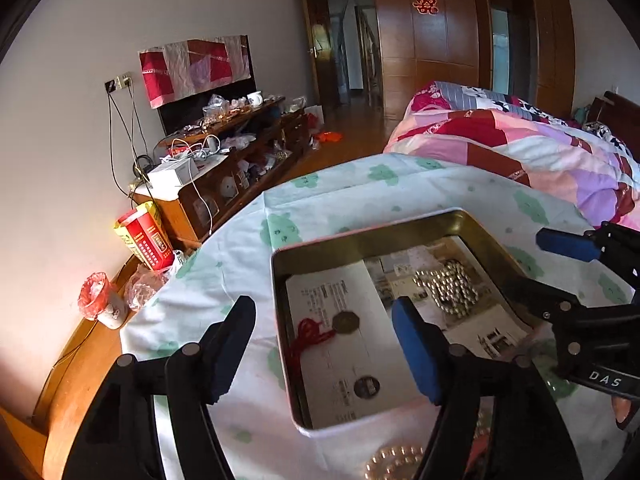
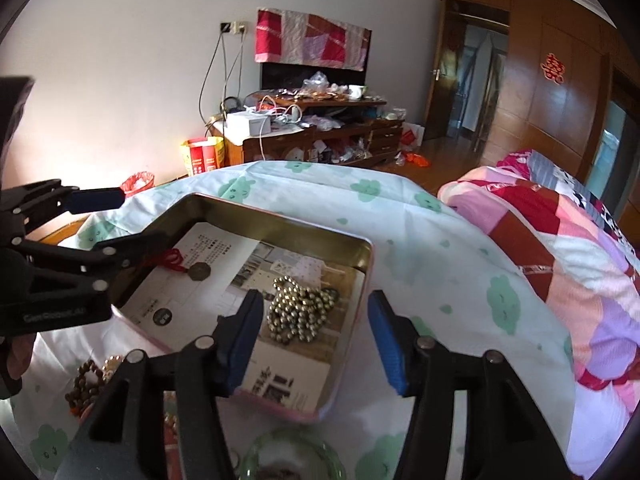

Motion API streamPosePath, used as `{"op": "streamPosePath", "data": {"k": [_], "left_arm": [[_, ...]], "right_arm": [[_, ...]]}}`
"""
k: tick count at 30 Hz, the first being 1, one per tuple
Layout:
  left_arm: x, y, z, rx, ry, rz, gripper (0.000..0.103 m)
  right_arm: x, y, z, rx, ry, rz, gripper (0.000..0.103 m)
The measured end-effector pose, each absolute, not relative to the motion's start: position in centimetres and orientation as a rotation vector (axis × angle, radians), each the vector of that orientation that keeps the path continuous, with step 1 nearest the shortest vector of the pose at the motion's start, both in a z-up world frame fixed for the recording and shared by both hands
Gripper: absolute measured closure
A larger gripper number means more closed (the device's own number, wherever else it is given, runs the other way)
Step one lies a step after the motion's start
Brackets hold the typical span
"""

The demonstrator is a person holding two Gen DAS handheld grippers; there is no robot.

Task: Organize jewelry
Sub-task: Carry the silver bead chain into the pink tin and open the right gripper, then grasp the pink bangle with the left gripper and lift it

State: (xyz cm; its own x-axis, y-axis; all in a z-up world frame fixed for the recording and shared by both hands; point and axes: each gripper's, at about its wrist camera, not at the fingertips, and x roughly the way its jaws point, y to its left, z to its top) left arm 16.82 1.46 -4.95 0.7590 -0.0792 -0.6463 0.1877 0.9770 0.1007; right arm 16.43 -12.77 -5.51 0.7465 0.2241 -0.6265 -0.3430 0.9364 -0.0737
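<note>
Nearest, white cloth [image 2: 420, 240] with green blotches, spread over a table. On it, toward six o'clock of the right view, a glass bowl [image 2: 294, 454]; toward eight, brown beads [image 2: 86, 380]. Mid-cloth, an open tin [image 1: 280, 268] lined with printed paper, holding a bead chain [image 1: 448, 288] at its two o'clock end and a coin pendant [image 1: 346, 322] on red cord near the middle. Beyond, at two o'clock, a patchwork quilt [image 1: 520, 140] on a bed; at ten, a cluttered cabinet [image 1: 224, 184] against the wall; at twelve, a wooden door [image 1: 428, 32].

Left tongs [image 1: 320, 312] spread wide, holding nothing, poised above the tin over the pendant. Right tongs [image 2: 315, 300] likewise wide and empty, straddling the tin's chain end, touching nothing visible.

Partly hidden behind the left tongs at six o'clock, pearls [image 1: 394, 464], cropped by the frame. Bowl contents too blurred to name.
</note>
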Motion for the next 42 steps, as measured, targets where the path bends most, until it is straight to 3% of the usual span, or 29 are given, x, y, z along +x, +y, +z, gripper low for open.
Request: {"op": "streamPosePath", "data": {"k": [14,42], "left_arm": [[12.5,2.8,-6.1,0.053,0.771,-0.055,0.032],[7.0,1.9,-8.3,0.064,0.804,-0.082,0.032]], "right_arm": [[11.7,-13.4,-6.0,-0.203,0.627,0.273,0.030],[8.3,-15.0,-8.4,-0.177,0.670,0.247,0.026]]}}
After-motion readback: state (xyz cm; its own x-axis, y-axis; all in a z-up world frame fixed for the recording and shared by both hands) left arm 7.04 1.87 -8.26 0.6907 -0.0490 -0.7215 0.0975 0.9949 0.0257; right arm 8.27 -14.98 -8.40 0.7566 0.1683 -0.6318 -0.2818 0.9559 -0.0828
